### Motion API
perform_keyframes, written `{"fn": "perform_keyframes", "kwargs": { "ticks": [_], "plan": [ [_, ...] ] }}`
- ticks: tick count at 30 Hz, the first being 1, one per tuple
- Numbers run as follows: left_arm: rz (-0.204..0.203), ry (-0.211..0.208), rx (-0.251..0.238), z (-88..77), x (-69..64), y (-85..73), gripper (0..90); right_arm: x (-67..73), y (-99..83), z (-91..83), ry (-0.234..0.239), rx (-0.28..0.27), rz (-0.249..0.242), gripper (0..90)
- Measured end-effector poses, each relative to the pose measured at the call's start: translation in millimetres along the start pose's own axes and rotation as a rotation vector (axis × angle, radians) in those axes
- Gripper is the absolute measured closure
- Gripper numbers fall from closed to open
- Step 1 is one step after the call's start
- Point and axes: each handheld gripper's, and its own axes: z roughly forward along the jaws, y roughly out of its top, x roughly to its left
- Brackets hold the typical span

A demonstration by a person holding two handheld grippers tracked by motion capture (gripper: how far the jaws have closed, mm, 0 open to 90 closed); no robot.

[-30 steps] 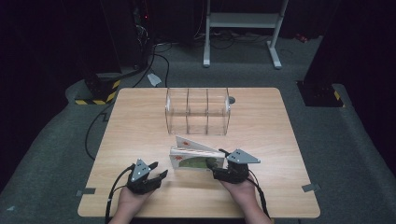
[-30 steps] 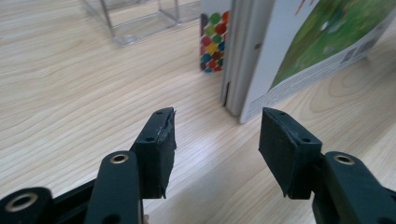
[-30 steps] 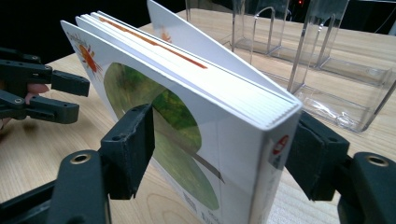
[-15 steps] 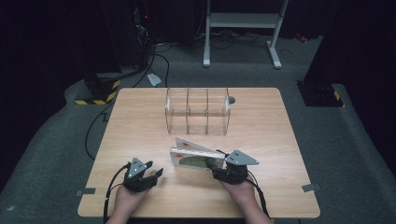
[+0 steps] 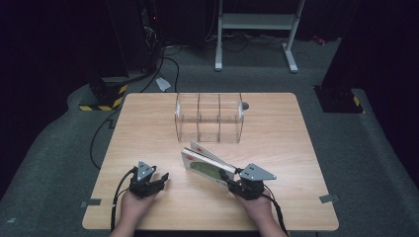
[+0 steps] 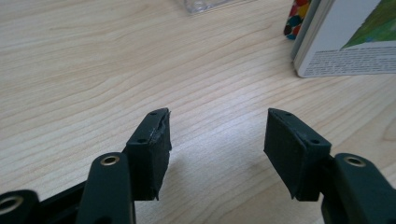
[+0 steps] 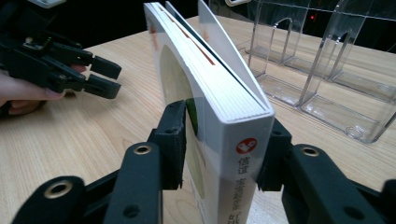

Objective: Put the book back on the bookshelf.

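A white softcover book (image 5: 203, 160) with a green picture on its cover stands on edge, near the table's front middle. My right gripper (image 5: 226, 177) is shut on its spine end. In the right gripper view both jaws press the book (image 7: 212, 98) near the spine, and its pages fan slightly at the top. My left gripper (image 5: 160, 179) rests open on the wood to the book's left, apart from it. Nothing lies between its jaws in the left gripper view (image 6: 217, 123), where the book (image 6: 348, 44) sits at the upper right.
A clear acrylic organizer (image 5: 209, 118) with three compartments stands at the table's middle back, also seen beyond the book (image 7: 327, 65). A small grey disc (image 5: 245, 105) lies beside it. A black cable (image 5: 101, 133) hangs off the left table edge.
My left gripper has drawn back a little to the left, away from the book. The right gripper keeps hold of the book, whose far end has shifted slightly.
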Motion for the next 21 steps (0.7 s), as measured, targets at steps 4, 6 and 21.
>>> {"fn": "perform_keyframes", "kwargs": {
  "ticks": [4, 6, 21],
  "plan": [
    [0.027, -0.010, 0.070, 6.2, -2.8, 2.6, 32.4, 2.9, -1.1, -1.2, -0.004, -0.006, -0.011, 67.2],
    [0.021, 0.002, 0.068, 6.9, -2.8, 3.2, 32.7, 4.8, -1.6, -1.8, -0.016, -0.011, -0.025, 71.0],
    [0.005, 0.030, 0.071, 14.9, 2.0, 9.3, 31.6, -0.4, -7.4, -22.2, -0.083, -0.013, -0.015, 74.0]
  ]
}}
